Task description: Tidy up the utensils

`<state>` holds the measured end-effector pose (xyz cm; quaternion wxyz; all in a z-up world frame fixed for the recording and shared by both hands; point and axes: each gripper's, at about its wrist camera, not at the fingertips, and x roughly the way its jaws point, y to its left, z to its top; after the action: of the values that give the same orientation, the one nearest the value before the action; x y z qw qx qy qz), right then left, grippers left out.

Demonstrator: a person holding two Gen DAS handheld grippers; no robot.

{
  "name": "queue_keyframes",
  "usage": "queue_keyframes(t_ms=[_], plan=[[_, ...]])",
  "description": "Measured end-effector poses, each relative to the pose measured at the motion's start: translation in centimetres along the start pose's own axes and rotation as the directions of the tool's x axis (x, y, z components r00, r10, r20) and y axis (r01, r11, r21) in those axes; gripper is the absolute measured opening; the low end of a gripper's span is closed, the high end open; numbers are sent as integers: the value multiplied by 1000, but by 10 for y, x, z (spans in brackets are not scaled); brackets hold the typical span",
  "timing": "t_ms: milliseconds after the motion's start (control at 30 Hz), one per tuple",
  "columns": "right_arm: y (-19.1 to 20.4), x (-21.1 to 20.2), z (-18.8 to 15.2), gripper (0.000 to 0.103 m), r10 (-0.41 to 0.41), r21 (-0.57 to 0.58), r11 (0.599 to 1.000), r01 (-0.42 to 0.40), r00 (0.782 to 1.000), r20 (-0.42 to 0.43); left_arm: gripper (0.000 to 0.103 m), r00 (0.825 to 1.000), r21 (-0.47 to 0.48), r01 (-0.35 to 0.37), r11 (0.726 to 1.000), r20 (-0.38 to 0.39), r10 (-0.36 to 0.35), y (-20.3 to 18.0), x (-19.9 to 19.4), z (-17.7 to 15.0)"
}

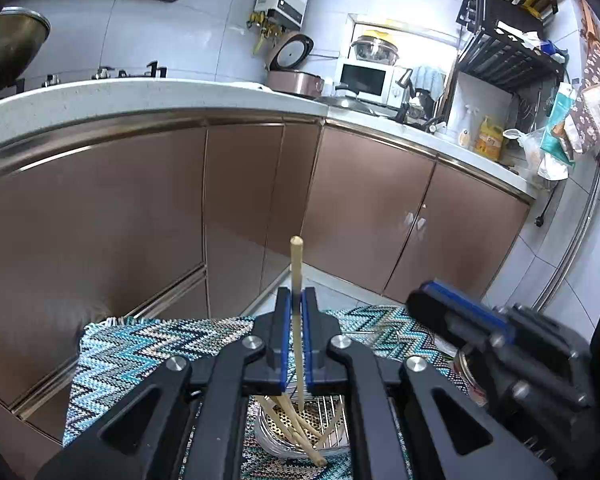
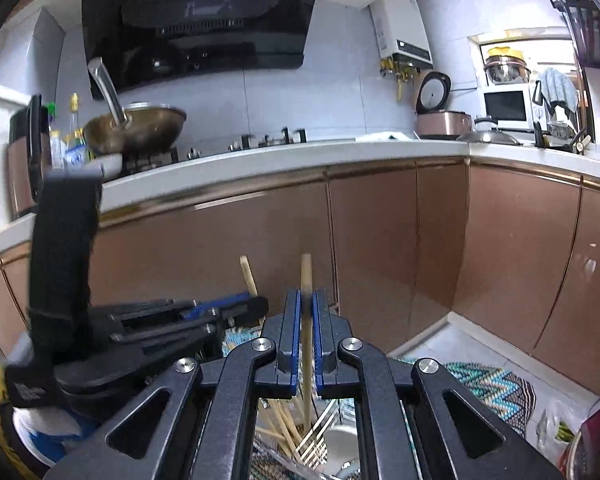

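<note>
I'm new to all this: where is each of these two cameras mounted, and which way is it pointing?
Left wrist: sits behind the left claw, looking along it at kitchen cabinets; it grips an upright chopstick; the right claw shows at its right.
Right wrist: sits behind the right claw, facing the stove counter; it grips another chopstick; the left claw shows at its left.
Shared: zigzag cloth, microwave, rice cooker.
</note>
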<state>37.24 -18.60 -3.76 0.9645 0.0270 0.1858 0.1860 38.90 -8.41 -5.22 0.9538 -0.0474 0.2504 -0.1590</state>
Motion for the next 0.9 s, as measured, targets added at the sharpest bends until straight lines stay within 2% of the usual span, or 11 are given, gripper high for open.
queue_keyframes(t_ms=[33, 100, 300, 367, 433, 567, 633, 700, 800, 900], plan=[[0, 0, -2, 12, -3, 4, 1000, 3, 1000, -4, 7, 1000, 5, -7, 1000, 7, 7, -1, -3, 0], [-1, -4, -6, 27, -12, 12, 1000, 12, 1000, -5, 7, 1000, 7, -17, 1000, 19, 17, -1, -9, 1], [-1, -33, -4, 34, -58, 37, 998, 57, 998, 25, 9, 999, -33, -32, 999, 43, 34, 7, -37, 5], [1, -46, -3, 37, -80, 38, 996, 79, 996, 36, 16, 997, -40, -38, 998, 60, 41, 8, -53, 6], [4, -60, -2, 40, -103, 37, 994, 101, 993, 49, 34, 996, -44, -38, 998, 79, 42, 7, -67, 6], [11, -97, 5, 53, -154, 50, 988, 149, 983, 96, 48, 986, -18, -73, 997, 148, 75, -2, -111, 4], [17, -117, 8, 61, -198, 42, 980, 194, 973, 119, 59, 980, -3, -96, 995, 176, 95, -6, -130, 3], [24, -137, 10, 74, -249, 31, 969, 247, 959, 139, 64, 968, 11, -139, 990, 214, 133, -13, -154, 0], [31, -164, 11, 85, -293, 31, 956, 292, 942, 165, 71, 950, 27, -188, 982, 258, 175, -23, -185, -6], [40, -190, 10, 94, -353, 36, 935, 352, 917, 187, 72, 941, 51, -220, 974, 274, 198, -33, -208, -12]])
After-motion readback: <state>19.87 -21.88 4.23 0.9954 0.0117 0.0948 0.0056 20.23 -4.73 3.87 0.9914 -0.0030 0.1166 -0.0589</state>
